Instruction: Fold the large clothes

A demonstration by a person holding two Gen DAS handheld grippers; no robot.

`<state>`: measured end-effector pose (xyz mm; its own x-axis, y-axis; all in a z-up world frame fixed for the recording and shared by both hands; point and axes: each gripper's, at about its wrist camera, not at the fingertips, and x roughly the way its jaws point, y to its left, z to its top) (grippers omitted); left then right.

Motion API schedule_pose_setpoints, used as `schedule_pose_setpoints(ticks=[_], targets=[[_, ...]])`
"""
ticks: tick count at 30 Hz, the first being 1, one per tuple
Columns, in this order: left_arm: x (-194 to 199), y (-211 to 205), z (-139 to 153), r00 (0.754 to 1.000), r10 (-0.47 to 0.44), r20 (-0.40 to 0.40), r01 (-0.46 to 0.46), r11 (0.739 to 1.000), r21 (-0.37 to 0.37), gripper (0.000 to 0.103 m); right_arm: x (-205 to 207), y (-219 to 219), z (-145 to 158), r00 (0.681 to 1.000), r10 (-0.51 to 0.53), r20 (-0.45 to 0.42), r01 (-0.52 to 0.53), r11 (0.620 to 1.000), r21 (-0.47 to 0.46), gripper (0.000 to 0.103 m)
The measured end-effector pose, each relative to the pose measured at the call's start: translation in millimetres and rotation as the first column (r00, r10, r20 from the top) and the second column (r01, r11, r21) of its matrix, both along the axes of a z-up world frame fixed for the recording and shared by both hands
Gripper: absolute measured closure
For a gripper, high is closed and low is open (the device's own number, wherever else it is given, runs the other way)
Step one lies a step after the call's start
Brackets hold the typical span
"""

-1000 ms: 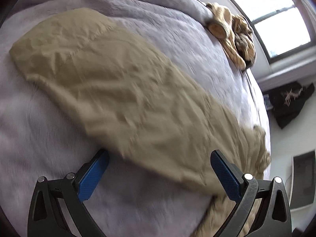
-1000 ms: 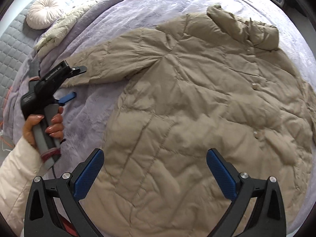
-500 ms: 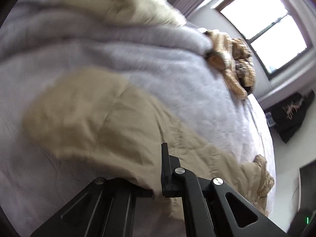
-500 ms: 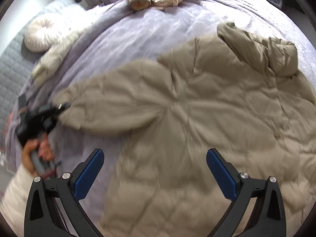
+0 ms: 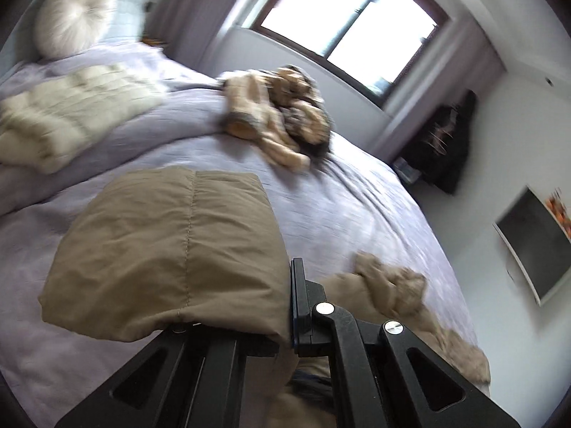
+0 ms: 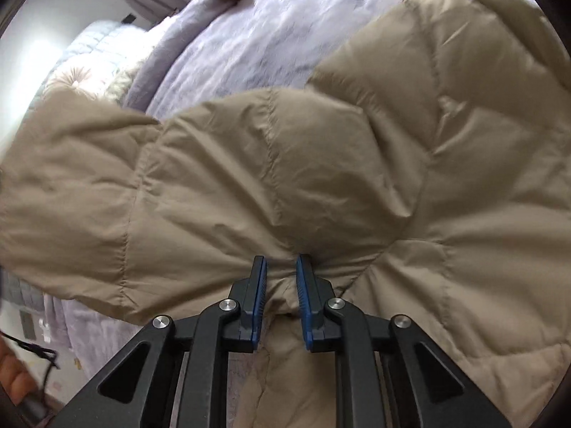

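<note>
While I scan left to right, I count one round cushion [image 5: 76, 18], one cream quilted garment [image 5: 71, 114], one tan bundle [image 5: 282, 114] and one window [image 5: 342, 25] around the bed [image 5: 357, 210]. One coat [image 6: 357, 164] lies on the bed; its sleeve [image 5: 171, 260] is clamped in my left hand-held gripper [image 5: 291, 306]. My right hand-held gripper [image 6: 281, 285] has just narrowed, pinching a fold of coat. Blur smears the bundle, and the coat's edges are cut off.
</note>
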<state>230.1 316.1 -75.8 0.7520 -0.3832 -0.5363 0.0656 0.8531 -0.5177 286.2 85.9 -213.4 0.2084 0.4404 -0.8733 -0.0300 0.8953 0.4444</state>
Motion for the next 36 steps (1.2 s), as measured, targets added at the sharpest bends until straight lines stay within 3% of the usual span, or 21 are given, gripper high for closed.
schedule_pose_setpoints(ticks=[3,7,12,15,17,22,23,25,26,29,31,32,33,35,36], targets=[[5,-48,18,0.997,-0.073,0.037,0.071,0.996,0.053,0.098,5,-7,-5,0.999,-0.014,-0.038,0.016,0.998,0.055,0.084],[12,-122,31,0.981,-0.192,0.035,0.188,0.977,0.104,0.098,-5,-48,17,0.997,-0.065,-0.041,0.071,0.986,0.153,0.084],[18,-236,13,0.942,-0.337,-0.010,0.331,0.919,0.213,0.098,-38,-136,55,0.988,-0.155,0.023,0.152,0.983,0.102,0.084],[22,-304,-22,0.918,-0.382,-0.104,0.396,0.874,0.281,0.098,-60,-197,69,0.973,-0.227,0.042,0.226,0.974,0.021,0.084],[24,-341,-53,0.897,-0.398,-0.192,0.441,0.824,0.354,0.098,-75,-236,75,0.960,-0.277,0.049,0.278,0.960,-0.026,0.084],[9,-387,-102,0.867,-0.398,-0.298,0.497,0.706,0.504,0.096,-91,-297,70,0.931,-0.362,0.037,0.364,0.928,-0.082,0.084],[7,-389,-105,0.866,-0.393,-0.307,0.499,0.694,0.519,0.088,-95,-311,72,0.928,-0.370,0.034,0.372,0.925,-0.078,0.084],[2,-394,-110,0.852,-0.414,-0.319,0.523,0.696,0.492,0.017,-99,-321,70,0.923,-0.384,0.029,0.385,0.920,-0.069,0.084],[-3,-392,-105,0.863,-0.410,-0.294,0.505,0.705,0.497,0.012,-98,-326,70,0.921,-0.389,0.028,0.390,0.918,-0.064,0.084],[-9,-382,-92,0.870,-0.414,-0.270,0.493,0.702,0.514,0.011,-99,-332,70,0.924,-0.381,0.039,0.383,0.921,-0.066,0.084],[-14,-360,-77,0.889,-0.392,-0.238,0.458,0.731,0.505,0.011,-93,-324,73,0.929,-0.368,0.052,0.371,0.925,-0.078,0.079],[-18,-347,-70,0.900,-0.376,-0.220,0.436,0.750,0.498,0.011,-96,-324,76,0.932,-0.356,0.063,0.361,0.929,-0.085,0.063],[-22,-329,-62,0.918,-0.342,-0.202,0.397,0.772,0.497,0.011,-98,-320,82,0.939,-0.334,0.087,0.342,0.934,-0.104,0.041],[-24,-293,-54,0.950,-0.256,-0.177,0.311,0.808,0.501,0.011,-93,-300,99,0.950,-0.266,0.162,0.289,0.947,-0.138,0.027],[-23,-274,-53,0.962,-0.208,-0.175,0.269,0.824,0.499,0.011,-89,-289,105,0.954,-0.226,0.195,0.257,0.955,-0.148,0.027]])
